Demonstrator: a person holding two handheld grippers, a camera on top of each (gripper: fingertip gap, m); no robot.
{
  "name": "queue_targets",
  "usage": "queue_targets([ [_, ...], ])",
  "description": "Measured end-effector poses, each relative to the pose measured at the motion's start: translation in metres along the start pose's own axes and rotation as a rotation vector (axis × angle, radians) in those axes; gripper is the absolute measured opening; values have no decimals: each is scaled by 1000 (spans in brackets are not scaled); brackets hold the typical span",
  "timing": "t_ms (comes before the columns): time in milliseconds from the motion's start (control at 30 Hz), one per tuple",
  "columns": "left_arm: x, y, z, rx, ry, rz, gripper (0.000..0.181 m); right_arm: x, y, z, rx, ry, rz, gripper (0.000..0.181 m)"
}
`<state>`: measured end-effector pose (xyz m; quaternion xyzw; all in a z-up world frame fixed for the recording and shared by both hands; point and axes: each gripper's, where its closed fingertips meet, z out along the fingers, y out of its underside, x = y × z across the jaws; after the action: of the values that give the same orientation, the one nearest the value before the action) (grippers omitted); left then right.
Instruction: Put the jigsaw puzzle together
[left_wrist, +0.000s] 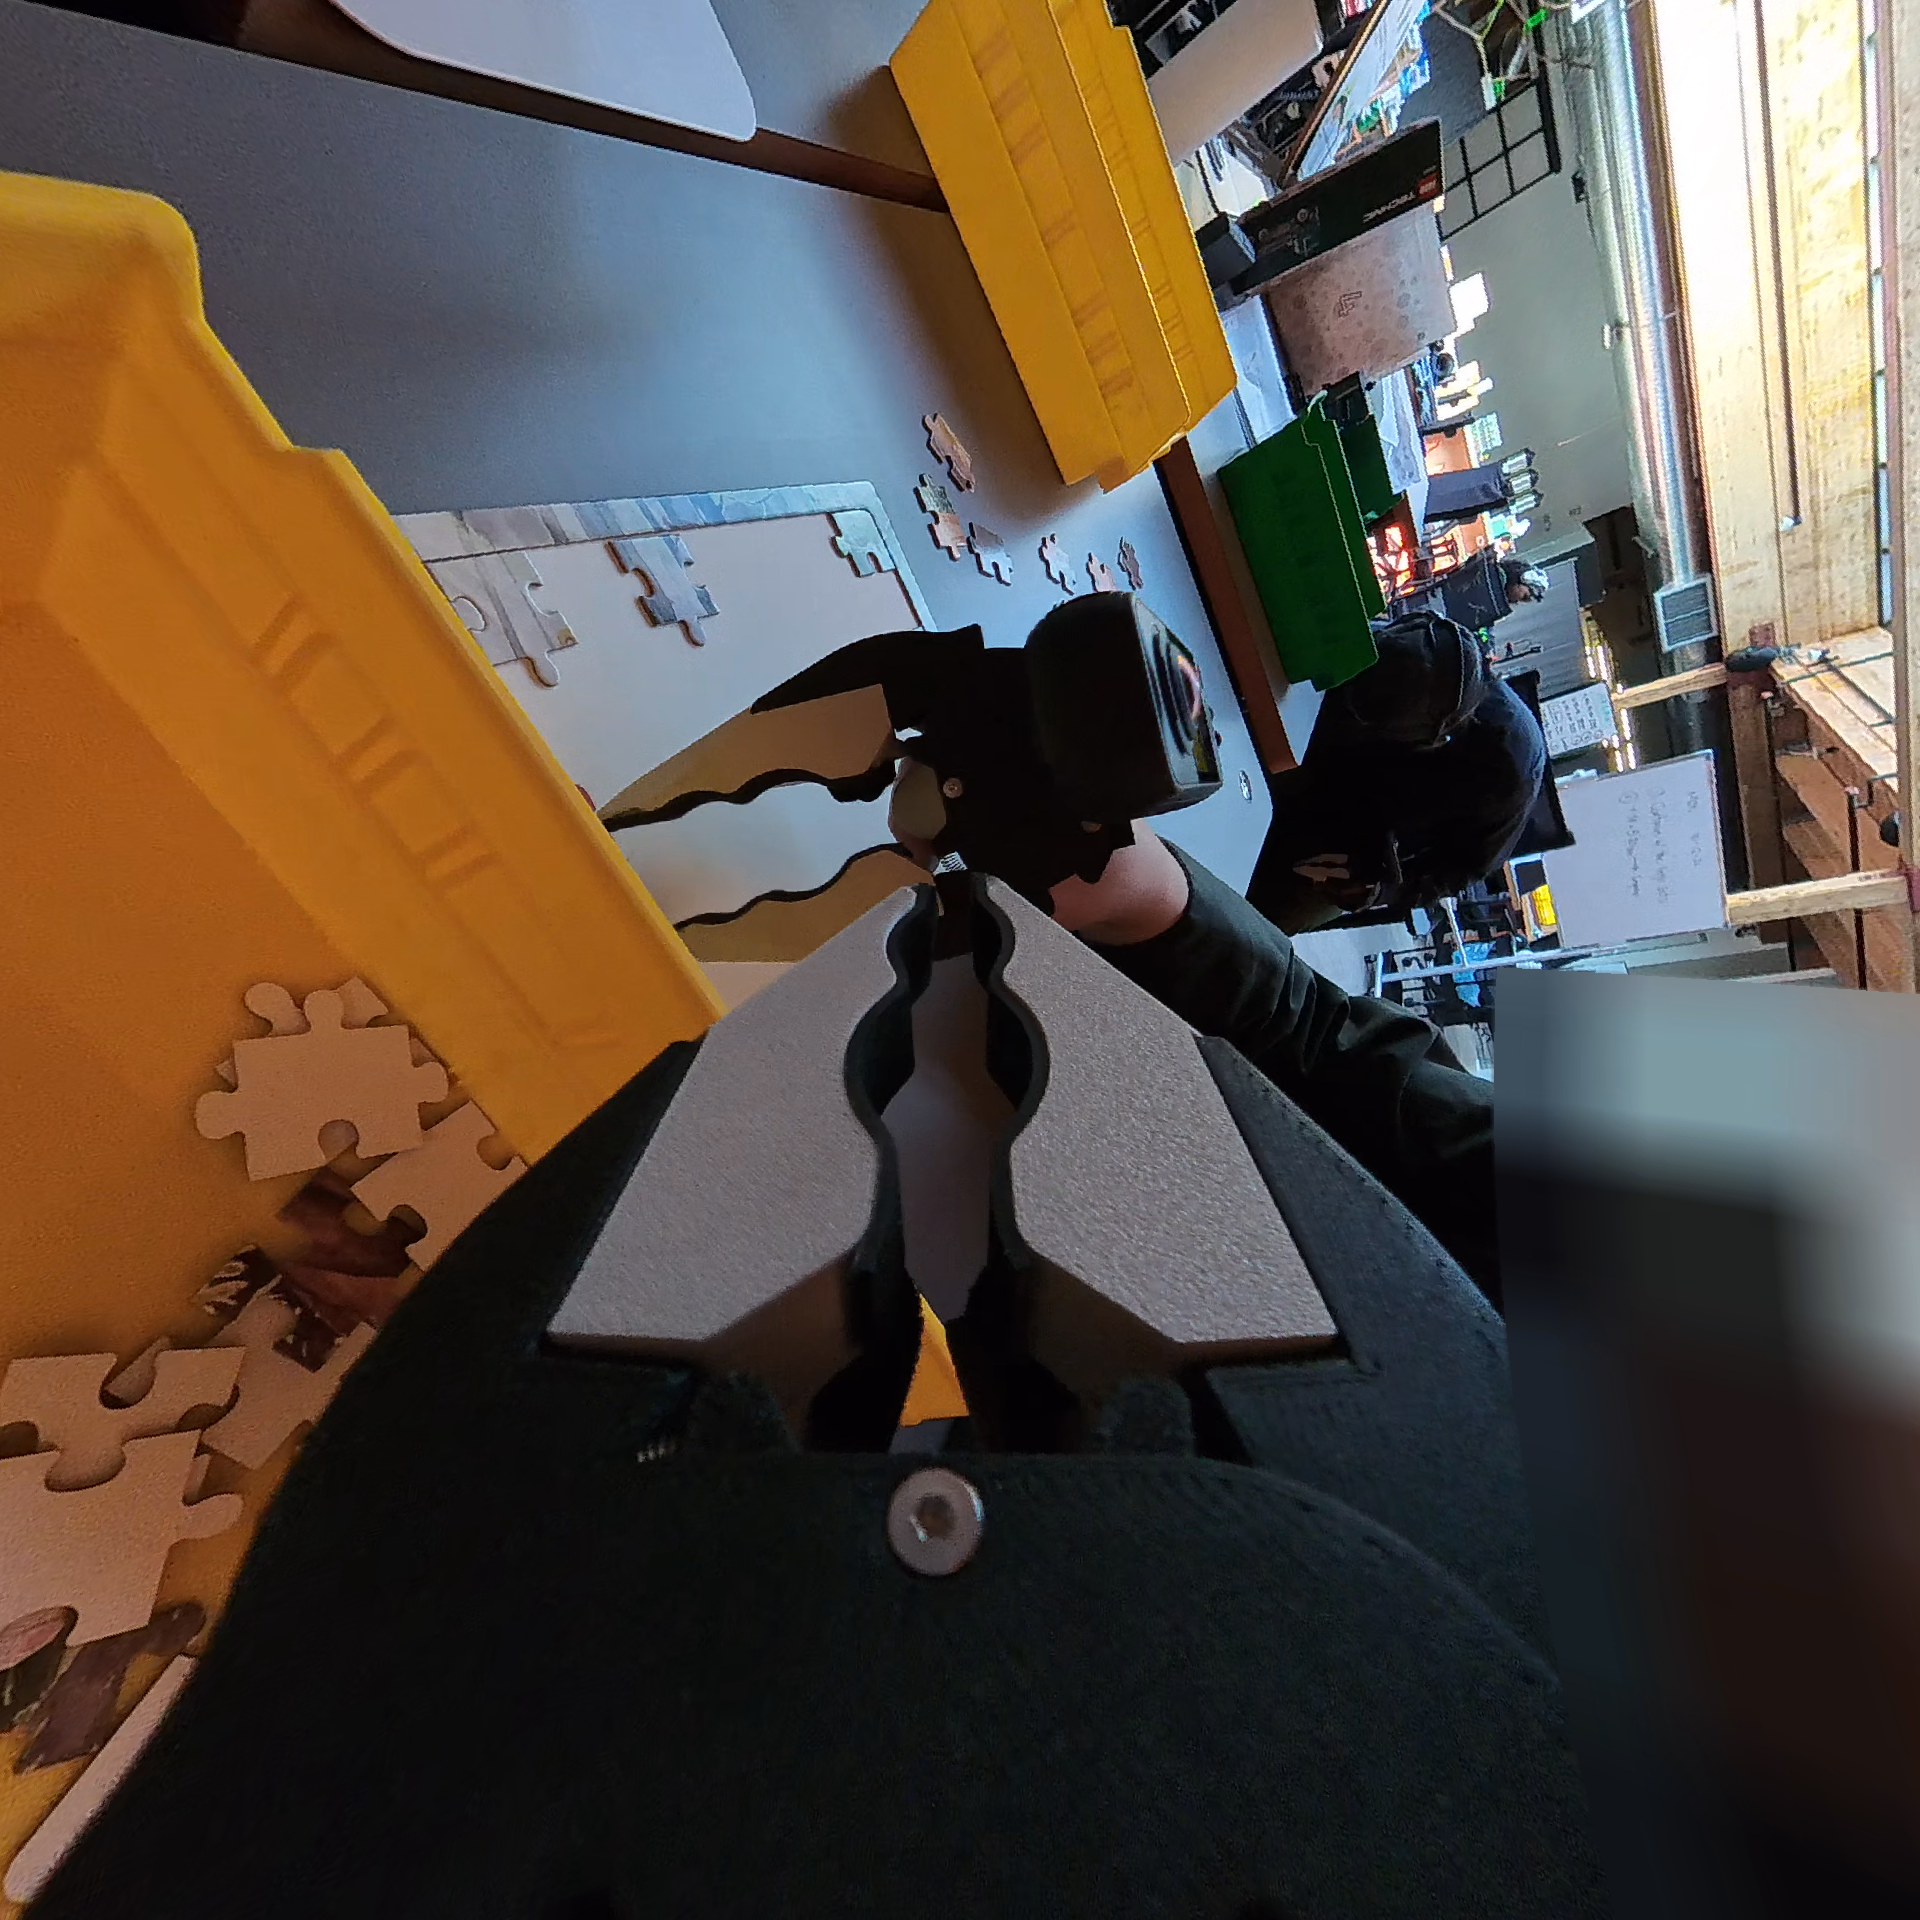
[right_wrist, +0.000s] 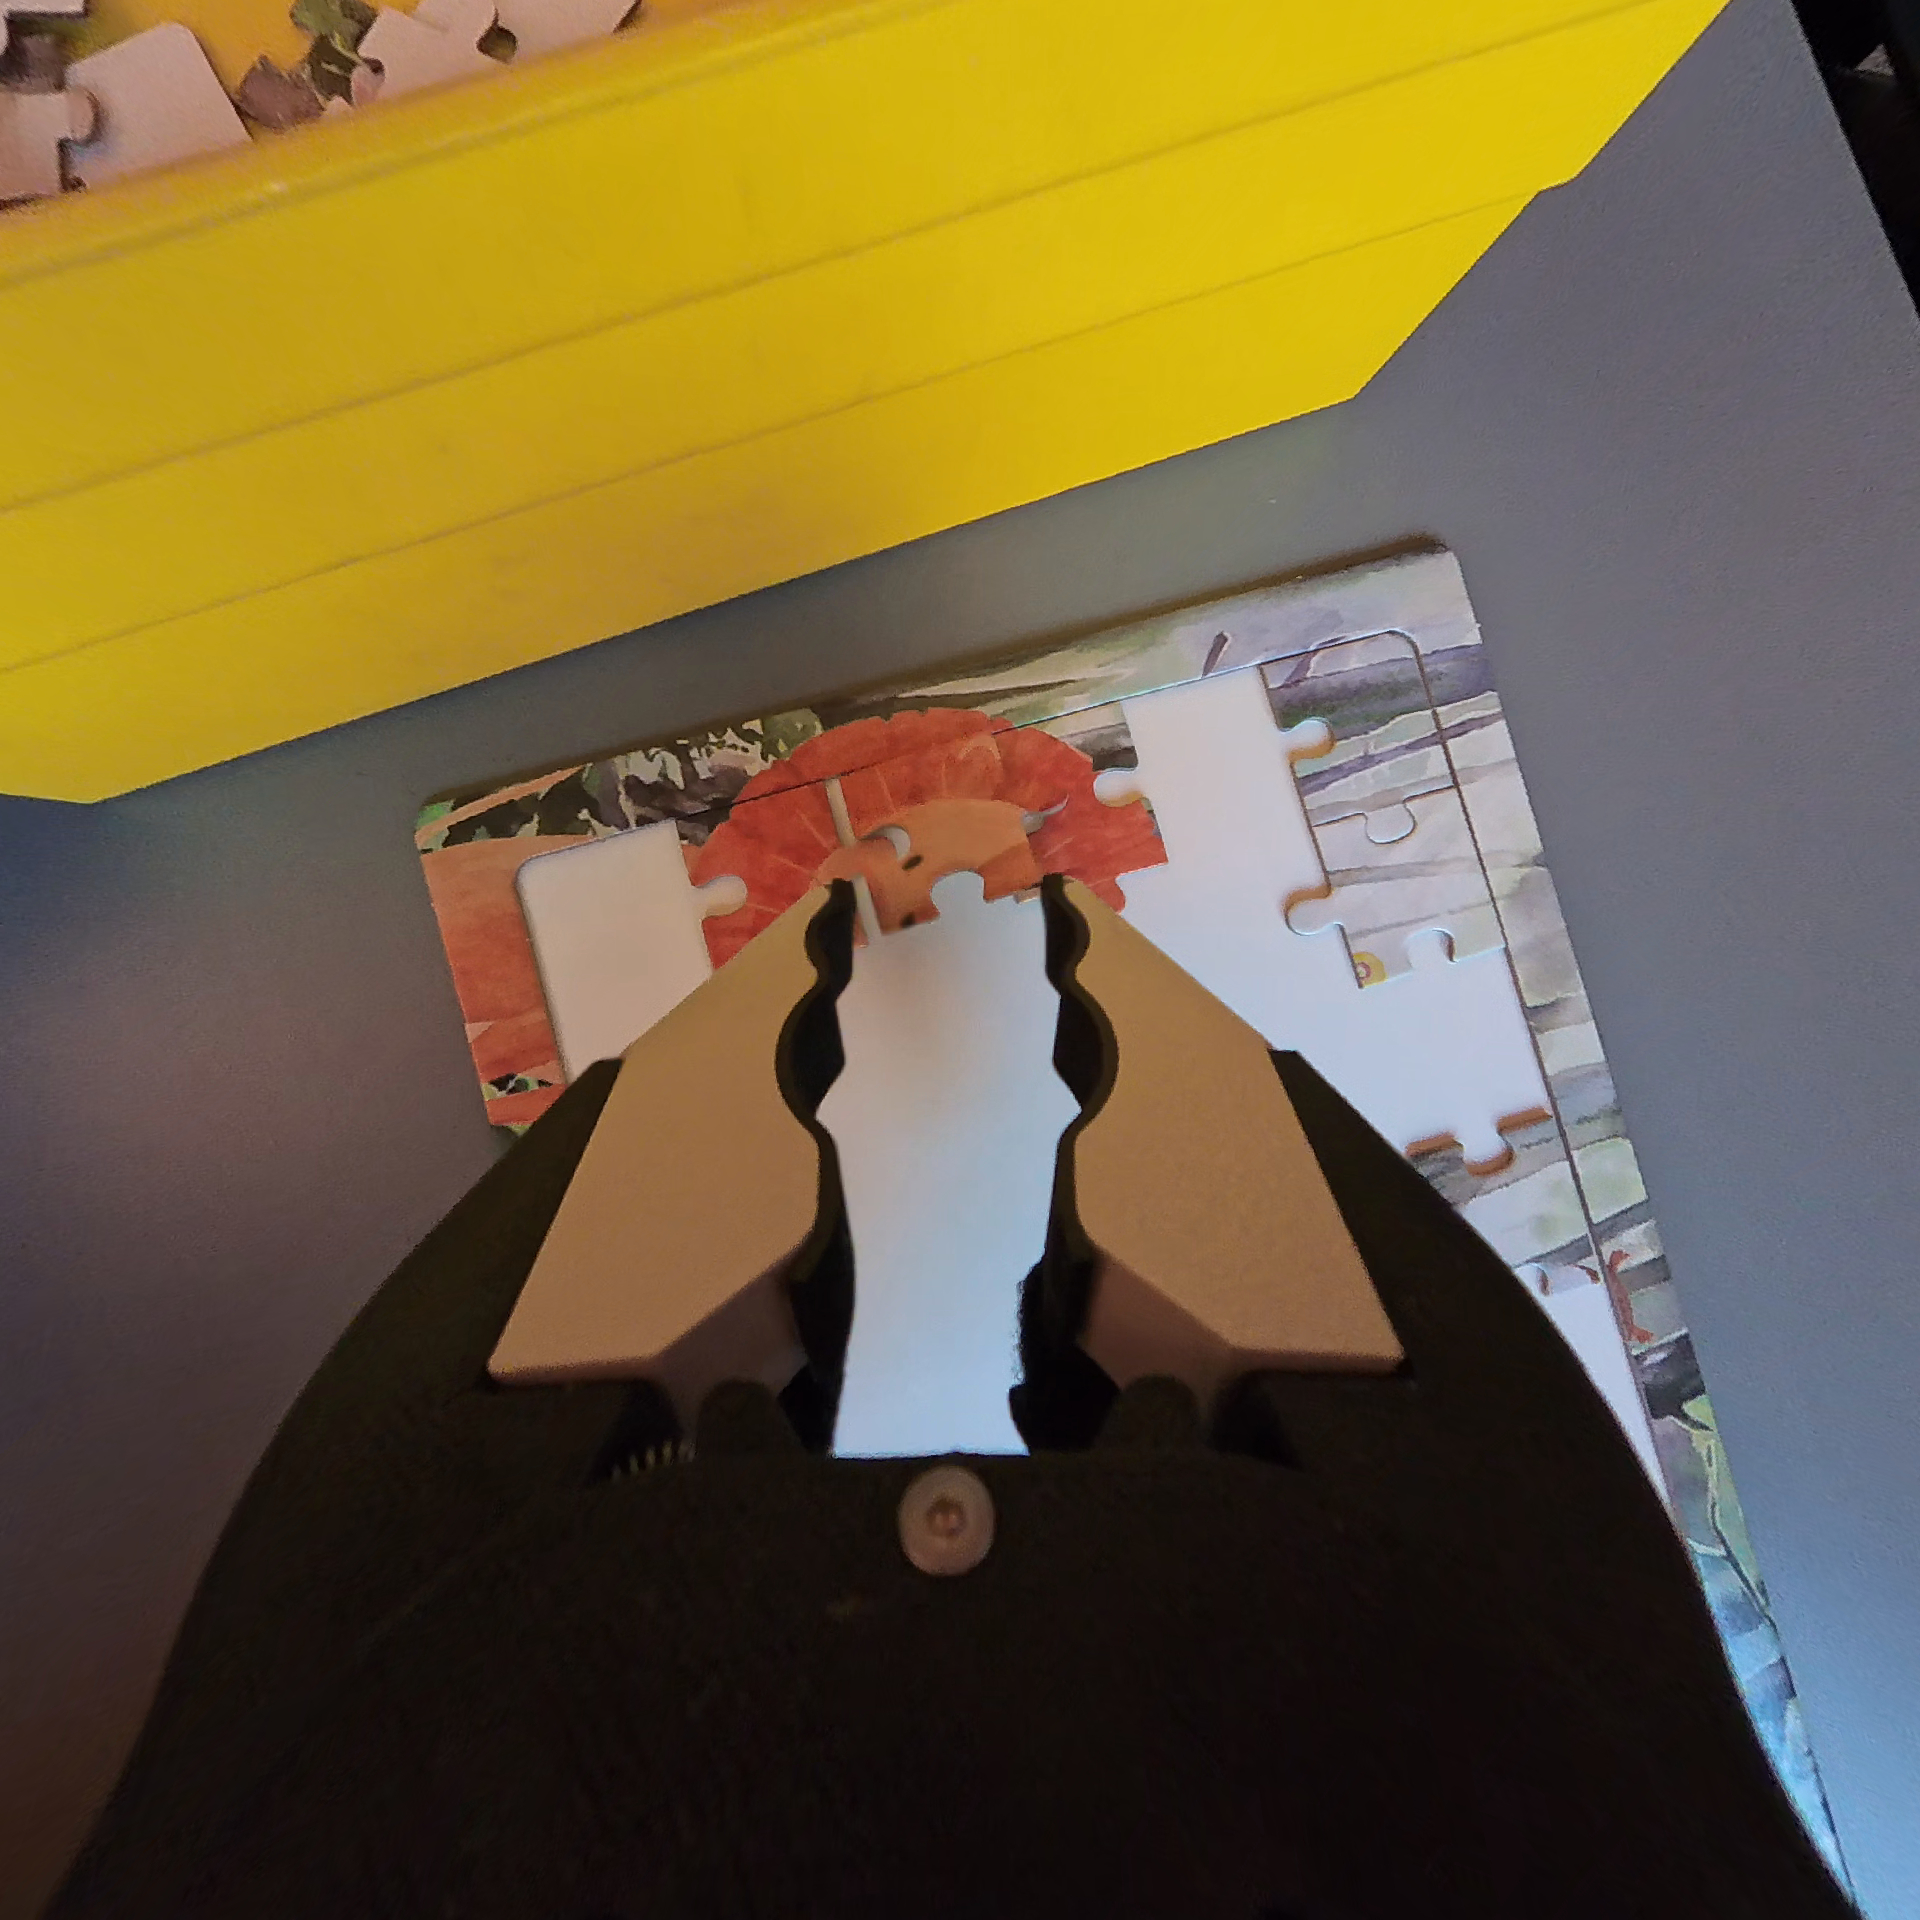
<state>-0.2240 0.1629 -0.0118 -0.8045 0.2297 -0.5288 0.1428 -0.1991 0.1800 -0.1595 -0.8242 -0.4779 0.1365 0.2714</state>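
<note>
Right gripper (right_wrist: 951, 894): jaws part-open, nothing held, tips bracketing a small orange puzzle piece (right_wrist: 914, 868) seated in the orange flower cluster of the puzzle board (right_wrist: 1496, 1039), a flat cardboard tray with printed border and white backing. Most of the backing is bare: a few pieces along the right border, the cluster at the far edge. Board lies flat on the grey tabletop (right_wrist: 260, 987), the yellow plastic bin (right_wrist: 623, 416) just beyond its far edge. Left gripper (left_wrist: 951, 899): jaws nearly closed, narrow gap, looks empty; tilted, hanging beside the bin's near wall, loose pieces (left_wrist: 312, 1091) inside mostly grey side up. Farther off in the left view, more loose pieces (left_wrist: 987, 520) scattered on the tabletop past the board, then a stack of yellow bin lids (left_wrist: 1070, 239). Risks, my read: closing on or pushing the seated piece could lever it and its neighbours out of the cluster; the board looks unrestrained, so side force may slide it; face-down pieces in the bin make a wrong pick likely.
</note>
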Motion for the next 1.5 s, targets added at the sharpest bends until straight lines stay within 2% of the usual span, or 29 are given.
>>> queue_targets([
  [233,-1,0,0,3,0,-10,4,6,-5,-12,63,-15,41,35],
  [367,-2,0,1,-2,-2,-16,4,8,-12,-6,157,-61,114,35],
  [500,-2,0,2,-4,2,-21,4,8,-10,-1,178,-111,176,32],
  [867,-3,1,4,-14,5,-30,4,6,-5,4,159,-77,82,22],
  [1233,-4,6,9,-47,10,-45,5,2,-3,3,132,-73,51,22],
  [1500,-5,3,5,-25,8,-49,4,-4,-13,1,191,-85,35,23],
])
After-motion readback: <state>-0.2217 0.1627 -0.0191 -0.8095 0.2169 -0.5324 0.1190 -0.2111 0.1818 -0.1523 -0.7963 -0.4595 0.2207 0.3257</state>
